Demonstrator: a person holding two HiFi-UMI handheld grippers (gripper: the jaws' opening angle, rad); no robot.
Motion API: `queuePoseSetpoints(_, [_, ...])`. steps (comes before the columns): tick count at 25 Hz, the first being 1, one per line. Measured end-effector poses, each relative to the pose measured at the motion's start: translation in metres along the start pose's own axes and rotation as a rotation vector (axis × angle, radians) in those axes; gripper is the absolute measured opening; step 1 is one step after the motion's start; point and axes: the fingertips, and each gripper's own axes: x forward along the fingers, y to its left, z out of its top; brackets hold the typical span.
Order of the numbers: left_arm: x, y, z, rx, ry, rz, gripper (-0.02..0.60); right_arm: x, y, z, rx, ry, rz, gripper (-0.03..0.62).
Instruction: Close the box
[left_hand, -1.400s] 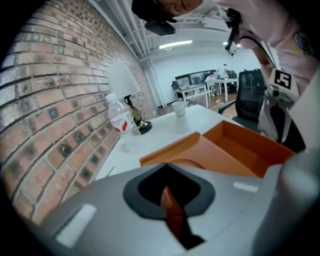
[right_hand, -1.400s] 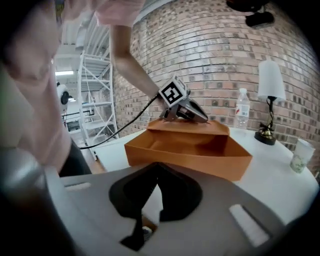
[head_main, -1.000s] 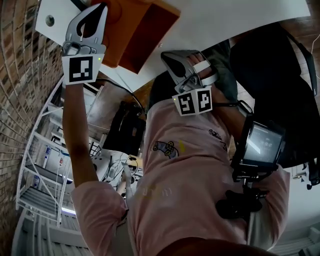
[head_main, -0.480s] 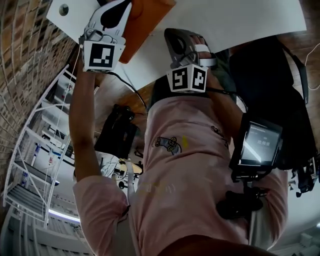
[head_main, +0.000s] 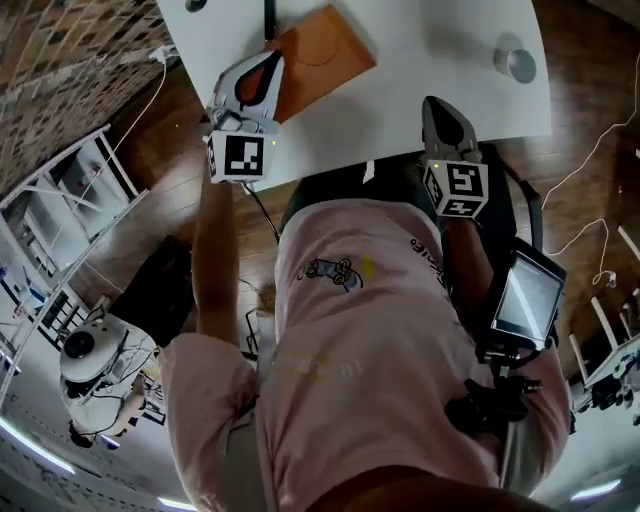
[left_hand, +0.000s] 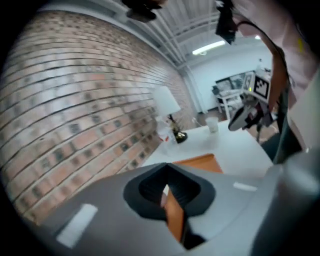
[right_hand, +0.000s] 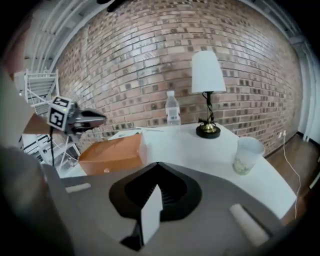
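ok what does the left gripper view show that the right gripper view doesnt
Only the left gripper view: the right gripper, held over the far side of the table, and the ceiling light strip.
Only the right gripper view: the left gripper, held near the box, and white shelving at the left edge.
Both: the orange box, the lamp, the cup, the white table and the brick wall.

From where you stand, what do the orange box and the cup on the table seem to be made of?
The orange box: probably cardboard, matte; flat panels, crisp folded edges, a pale end face. The cup: likely translucent plastic, frosted; light passes through its wall, faint print low down.
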Motion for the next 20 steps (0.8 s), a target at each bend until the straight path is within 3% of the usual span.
queuePoseSetpoints(2, [-0.059,0.015,-0.004,-0.174,-0.006,0.215,0.000,0.015,-0.004,0.035,-0.047,-0.050,0.050,0.002])
queuePoseSetpoints(5, [-0.159,0.003,-0.051,-0.506,0.049,0.514,0.000,0.028,0.013,0.068,-0.095,-0.088,0.133,0.002])
queuePoseSetpoints(8, [-0.255,-0.019,-0.087,-0.947,-0.055,0.811,0.000,0.038,0.046,0.084,-0.127,-0.099,0.230,0.002])
queuePoseSetpoints(10, [-0.298,-0.043,-0.095,-1.132,-0.135,0.970,0.000,0.038,0.069,0.085,-0.162,-0.099,0.288,0.002])
queuePoseSetpoints(12, [-0.314,-0.070,-0.102,-1.190,-0.189,1.064,0.000,0.036,0.092,0.085,-0.213,-0.097,0.352,0.002])
queuePoseSetpoints(15, [-0.310,-0.097,-0.102,-1.217,-0.216,1.099,0.000,0.037,0.132,0.086,-0.280,-0.087,0.464,0.002])
queuePoseSetpoints(20, [-0.331,-0.101,-0.094,-1.138,-0.169,1.116,0.000,0.013,0.182,0.069,-0.331,-0.061,0.564,0.002])
